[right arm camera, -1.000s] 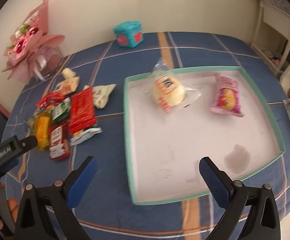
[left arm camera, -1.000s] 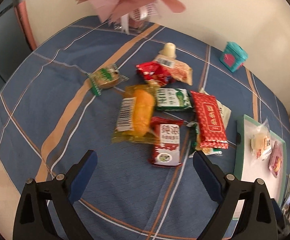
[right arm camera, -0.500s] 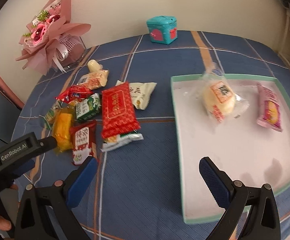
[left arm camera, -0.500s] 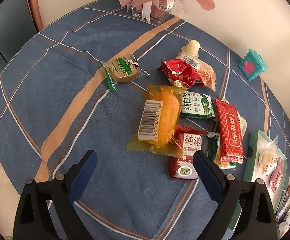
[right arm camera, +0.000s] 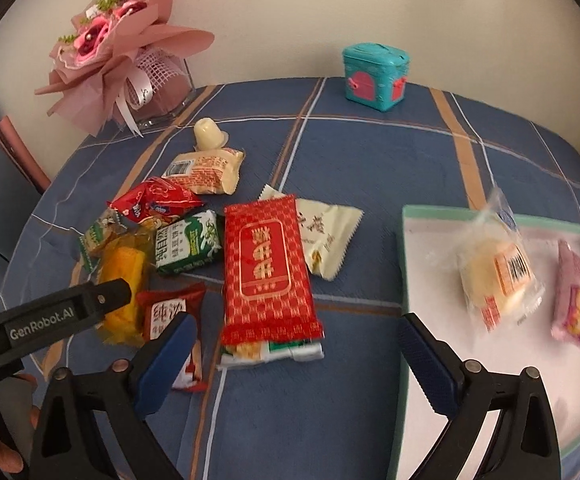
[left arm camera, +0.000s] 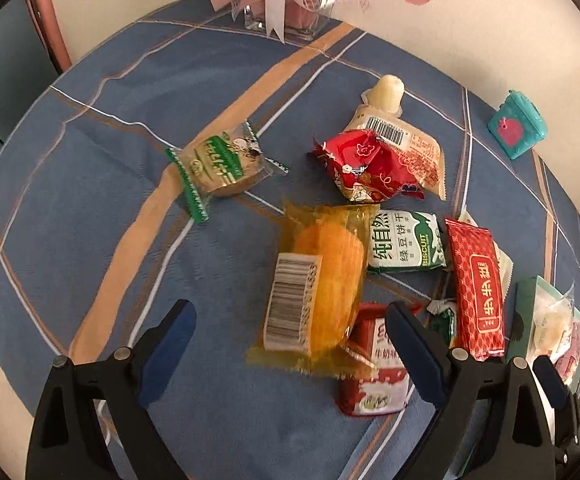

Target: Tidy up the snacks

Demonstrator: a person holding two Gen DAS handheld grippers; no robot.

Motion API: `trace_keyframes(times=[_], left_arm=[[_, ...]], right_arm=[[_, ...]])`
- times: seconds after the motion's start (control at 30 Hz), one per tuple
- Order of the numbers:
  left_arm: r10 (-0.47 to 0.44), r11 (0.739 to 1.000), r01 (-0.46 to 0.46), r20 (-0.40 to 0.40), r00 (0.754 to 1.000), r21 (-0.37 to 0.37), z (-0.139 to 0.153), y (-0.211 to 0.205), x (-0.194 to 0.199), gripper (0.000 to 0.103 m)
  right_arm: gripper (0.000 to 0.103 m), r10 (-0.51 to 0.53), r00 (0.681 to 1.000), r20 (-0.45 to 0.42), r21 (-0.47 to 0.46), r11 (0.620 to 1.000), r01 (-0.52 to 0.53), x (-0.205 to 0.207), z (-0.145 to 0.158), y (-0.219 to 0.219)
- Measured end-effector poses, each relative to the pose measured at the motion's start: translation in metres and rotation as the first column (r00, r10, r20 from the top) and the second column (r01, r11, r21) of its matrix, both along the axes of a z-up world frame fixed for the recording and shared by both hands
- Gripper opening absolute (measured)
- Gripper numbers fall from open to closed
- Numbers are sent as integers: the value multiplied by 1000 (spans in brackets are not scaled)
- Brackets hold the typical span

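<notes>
— Blue checked cloth (left arm camera: pixel 101 184) fills our left wrist view. What sits between our blue pads?
— Nothing is gripped. Our left gripper (left arm camera: pixel 290 346) hangs with jaws spread wide, having just closed a touch, above the orange cake pack (left arm camera: pixel 318 288), whose lower end lies between the fingers but untouched. Under its lower right corner lies the red milk snack (left arm camera: pixel 374 376). Beside these we see the green biscuit pack (left arm camera: pixel 406 242), the long red packet (left arm camera: pixel 476 288), a crinkled red wrapper (left arm camera: pixel 366 166) on a beige pouch (left arm camera: pixel 422 148), and the green-edged pastry (left arm camera: pixel 219 164) apart on the left.
— And from our right wrist?
— Our right gripper (right arm camera: pixel 296 354) is also spread wide and empty, over the cloth between the snack pile and the green-rimmed tray (right arm camera: pixel 404 264). In the tray lie a pale bun in clear wrap (right arm camera: pixel 498 276) and a pink packet (right arm camera: pixel 576 296). A cream sachet (right arm camera: pixel 326 240) touches the long red packet's right side. By the wall stand a pink bouquet (right arm camera: pixel 117 52) and a teal box (right arm camera: pixel 376 72).
</notes>
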State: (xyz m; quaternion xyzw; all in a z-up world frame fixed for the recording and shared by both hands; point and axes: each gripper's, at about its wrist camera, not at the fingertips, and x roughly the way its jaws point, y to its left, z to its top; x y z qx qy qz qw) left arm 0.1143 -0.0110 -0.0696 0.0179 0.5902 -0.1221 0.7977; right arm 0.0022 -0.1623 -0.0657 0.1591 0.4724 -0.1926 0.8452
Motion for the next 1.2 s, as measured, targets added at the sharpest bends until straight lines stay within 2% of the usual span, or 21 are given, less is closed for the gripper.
trace_keyframes(times=[0.3, 0.5, 0.57, 0.6, 0.73, 0.93, 1.2], left_arm=[[-1, 1000, 0, -37, 999, -24, -14, -5, 17, 72], [-18, 999, 15, -45, 999, -47, -14, -14, 23, 50], [-22, 999, 20, -41, 999, -48, -13, -16, 24, 45], [-21, 998, 19, -44, 999, -55, -12, -16, 24, 43], [-16, 997, 12, -47, 999, -80, -7, -12, 24, 42], [-11, 993, 11, 6, 1000, -115, 16, -11, 21, 41], [-7, 989, 17, 64, 998, -147, 41, -13, 8, 41]], right_arm=[[88, 41, 998, -51, -31, 999, -43, 32, -19, 2], [62, 36, 998, -56, -9, 999, -37, 37, -23, 0], [52, 36, 998, -56, -13, 999, -37, 38, -20, 2], [50, 37, 998, -57, -16, 999, -38, 38, -19, 3], [47, 27, 998, -52, 5, 1000, -27, 36, -15, 2], [47, -6, 1000, -11, 47, 999, 6, 27, 0, -5], [47, -89, 996, -22, 78, 993, 91, 6, 19, -25]])
